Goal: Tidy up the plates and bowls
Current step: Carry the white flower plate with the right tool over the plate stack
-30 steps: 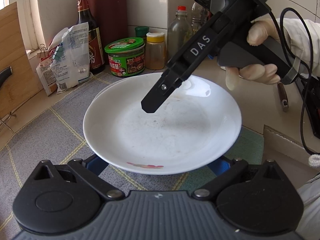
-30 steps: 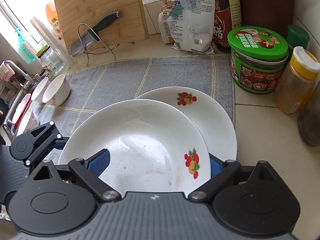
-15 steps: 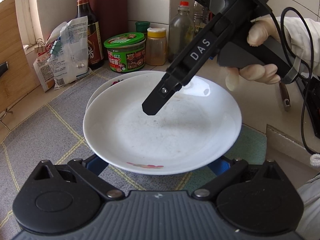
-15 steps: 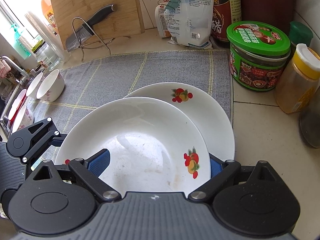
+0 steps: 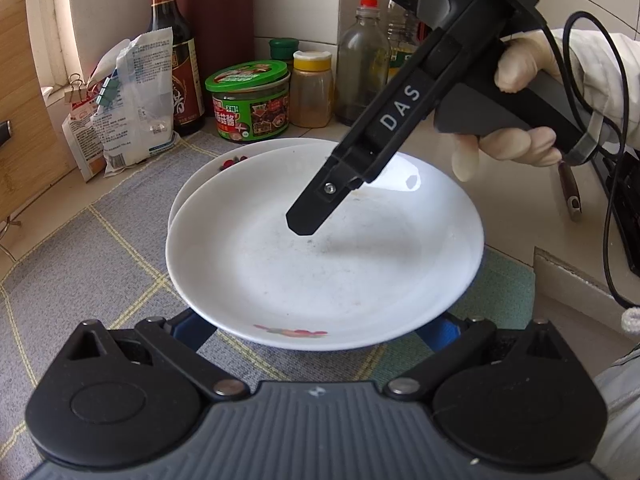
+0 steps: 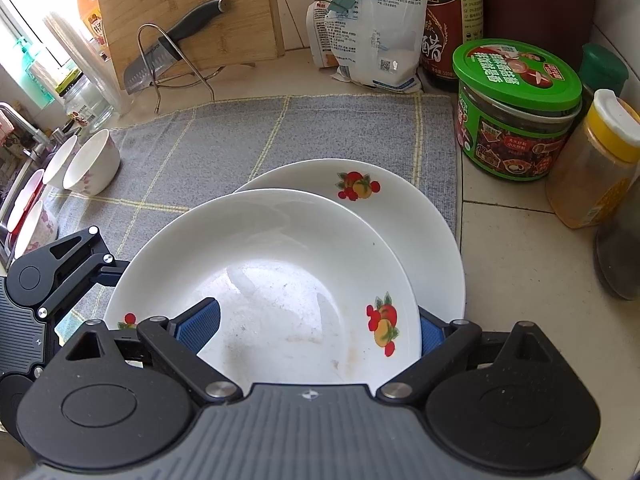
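Observation:
A white plate with fruit prints (image 6: 280, 260) (image 5: 320, 272) lies partly over a second plate of the same kind (image 6: 400, 220) (image 5: 248, 156) on the grey mat. My right gripper (image 6: 316, 326) stands wide open astride the upper plate's near rim, with the left pad above the inside and the right pad below the rim. One of its fingers (image 5: 312, 212) hangs just over the plate's middle. My left gripper (image 5: 314, 328) (image 6: 68, 264) is also wide open. Both its blue pads reach under the upper plate's edge, and I cannot tell if they touch it.
Two small bowls (image 6: 92, 164) stand at the mat's left end near a sink. A knife on a wire rack (image 6: 172, 56) leans by a chopping board. A green-lidded jar (image 6: 516, 108), a yellow-lidded jar (image 6: 600, 168), bottles and a bag (image 6: 380, 28) line the back right.
The upper plate and both grippers have shifted slightly together. More of the lower plate now shows beyond the upper plate's far rim.

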Tool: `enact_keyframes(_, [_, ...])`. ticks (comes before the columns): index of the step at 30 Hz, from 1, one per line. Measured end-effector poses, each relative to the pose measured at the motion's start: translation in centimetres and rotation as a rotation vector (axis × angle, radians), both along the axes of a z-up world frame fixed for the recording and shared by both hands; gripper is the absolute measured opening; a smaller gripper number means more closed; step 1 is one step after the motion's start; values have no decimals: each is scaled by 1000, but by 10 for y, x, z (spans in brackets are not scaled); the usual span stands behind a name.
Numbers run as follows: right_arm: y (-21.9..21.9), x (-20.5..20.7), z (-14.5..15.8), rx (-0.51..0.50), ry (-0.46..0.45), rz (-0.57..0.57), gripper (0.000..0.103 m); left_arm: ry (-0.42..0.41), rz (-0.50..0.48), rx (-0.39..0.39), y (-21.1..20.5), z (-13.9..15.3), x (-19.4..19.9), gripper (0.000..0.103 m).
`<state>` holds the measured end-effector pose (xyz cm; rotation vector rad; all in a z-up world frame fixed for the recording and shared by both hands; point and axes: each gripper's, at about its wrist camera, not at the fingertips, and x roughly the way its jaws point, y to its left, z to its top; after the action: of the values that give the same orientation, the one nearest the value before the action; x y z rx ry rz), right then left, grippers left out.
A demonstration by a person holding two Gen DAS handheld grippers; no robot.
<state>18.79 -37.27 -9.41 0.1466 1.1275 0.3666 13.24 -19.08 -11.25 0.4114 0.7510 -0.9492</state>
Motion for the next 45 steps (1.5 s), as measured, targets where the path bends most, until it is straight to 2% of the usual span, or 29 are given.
enact_keyframes(12, [-2, -6, 3, -9, -2, -13, 99, -5, -20, 3, -1, -1, 0, 102])
enact_keyframes(20, [-1, -8, 3, -23, 4, -14, 99, -13, -27, 33, -4, -1, 1, 102])
enact_keyframes(28, [-2, -9, -1, -27, 17, -25, 99, 21, -12, 22, -2, 1, 6, 102])
enact_keyframes(33, [-2, -8, -3, -22, 20, -29, 99, -20, -6, 41, -1, 3, 3, 102])
enact_keyframes(45, [0, -4, -2, -35, 34, -35, 99, -32, 9, 36, 2, 4, 6, 101])
